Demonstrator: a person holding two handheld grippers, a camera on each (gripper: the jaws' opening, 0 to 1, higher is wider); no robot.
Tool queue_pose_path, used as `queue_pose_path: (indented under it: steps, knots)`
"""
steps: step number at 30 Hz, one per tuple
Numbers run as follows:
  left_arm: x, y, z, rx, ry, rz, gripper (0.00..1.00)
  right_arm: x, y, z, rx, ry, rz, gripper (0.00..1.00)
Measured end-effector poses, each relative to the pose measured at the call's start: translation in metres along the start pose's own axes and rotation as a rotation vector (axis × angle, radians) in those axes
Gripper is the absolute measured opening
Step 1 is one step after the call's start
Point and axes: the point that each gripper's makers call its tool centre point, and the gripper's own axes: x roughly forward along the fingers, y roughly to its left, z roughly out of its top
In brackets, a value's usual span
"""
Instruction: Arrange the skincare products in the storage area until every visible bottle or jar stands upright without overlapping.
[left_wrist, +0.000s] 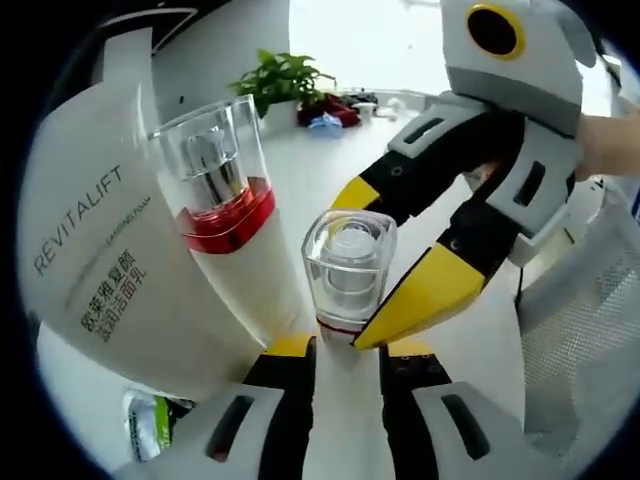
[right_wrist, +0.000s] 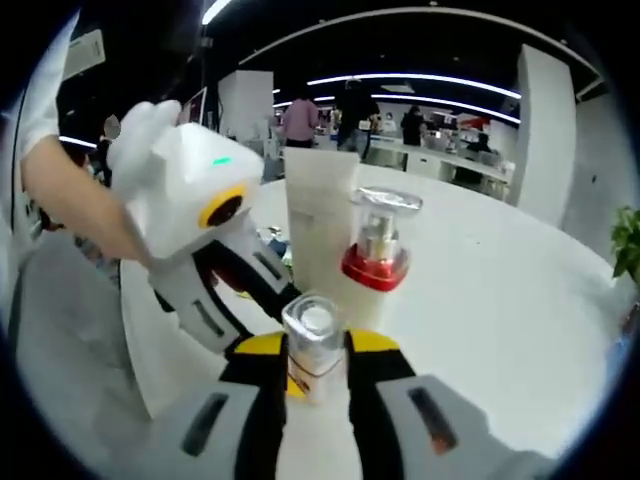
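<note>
Standing on the white surface (right_wrist: 520, 300): white REVITALIFT tube (left_wrist: 110, 260), then pump bottle (left_wrist: 225, 200) with red collar under clear cap. Smallest, clear-capped small bottle (left_wrist: 348, 270), upright, pinched between left tool (left_wrist: 345, 352) and right tool (right_wrist: 312, 345), both closed on it.
</note>
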Motion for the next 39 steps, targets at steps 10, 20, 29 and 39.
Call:
queue_pose_path:
  steps: [10,20,29,39]
  knots:
    - [-0.009,0.002,-0.007,0.012,0.017,0.025,0.23,0.001,-0.002,0.001,0.008,-0.002,-0.011,0.22]
    - [-0.011,0.003,-0.008,0.009,0.02,0.029,0.23,0.001,-0.001,0.003,0.018,-0.017,-0.01,0.22]
    - [-0.011,0.001,-0.014,0.0,0.03,0.026,0.24,0.0,0.001,-0.001,0.012,-0.007,-0.003,0.24]
    - [-0.015,0.001,-0.014,-0.004,0.031,0.031,0.25,-0.002,0.001,-0.001,0.015,-0.001,-0.003,0.3]
